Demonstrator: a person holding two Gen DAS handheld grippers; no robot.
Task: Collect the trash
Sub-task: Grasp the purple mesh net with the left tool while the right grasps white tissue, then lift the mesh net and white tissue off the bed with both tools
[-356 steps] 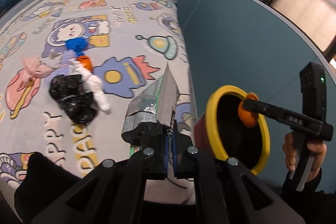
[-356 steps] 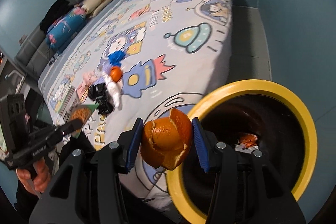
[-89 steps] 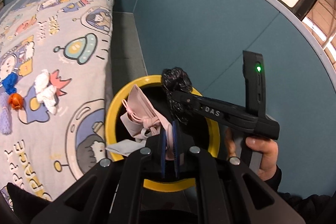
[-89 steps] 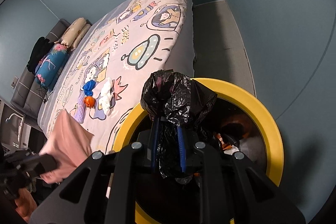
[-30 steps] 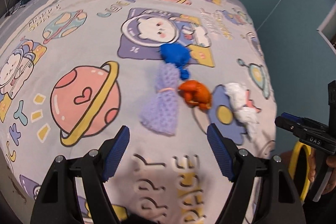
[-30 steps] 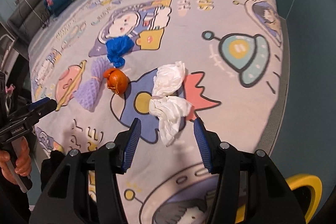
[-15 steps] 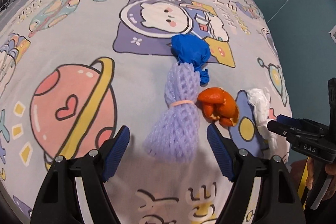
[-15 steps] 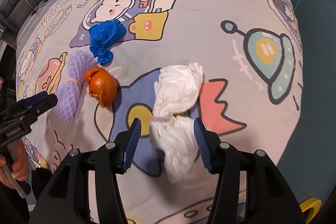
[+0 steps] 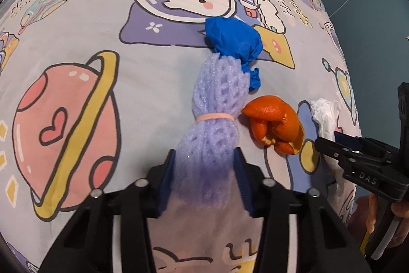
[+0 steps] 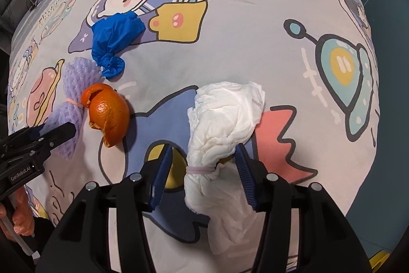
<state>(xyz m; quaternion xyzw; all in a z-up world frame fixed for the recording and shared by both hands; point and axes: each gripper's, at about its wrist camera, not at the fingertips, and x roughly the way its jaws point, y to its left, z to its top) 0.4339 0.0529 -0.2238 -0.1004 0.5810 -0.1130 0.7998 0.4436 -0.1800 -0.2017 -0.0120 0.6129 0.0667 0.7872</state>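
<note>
Left tongs [image 9: 204,178] pointed steeply down at the bed [image 9: 76,17], jaws just been closing, now hugging both flanks of the purple foam net [image 9: 212,124] at its near end; pads look to be touching the foam, firm squeeze not confirmed. Net bunched by a thin rubber band [image 9: 214,116] at mid-length, lying flat on the cartoon bedsheet, running from 6 toward 12 o'clock in the left wrist view. Blue crumpled glove [image 9: 234,41] at the net's 12 o'clock end, touching it. Orange peel [image 9: 276,128] at 3 o'clock of the band, just beside the net. White tissue wad [image 9: 326,117] further out at 3 o'clock, near the bed edge, partly behind the other tool.

Right tongs [image 10: 202,179] also aimed steeply down, jaws just been closing, straddling the white tissue wad [image 10: 225,119] at its banded waist; left pad clear of the paper, right pad close to it, contact there cannot tell. Wad on the sheet, not lifted. Peel [image 10: 108,117] at 9 o'clock of the wad, well apart from it. Glove [image 10: 115,35] at 10 o'clock. Net [image 10: 69,104] at far 9 o'clock with the left tool on it. Person's hand [image 10: 18,219] at lower left edge.
</note>
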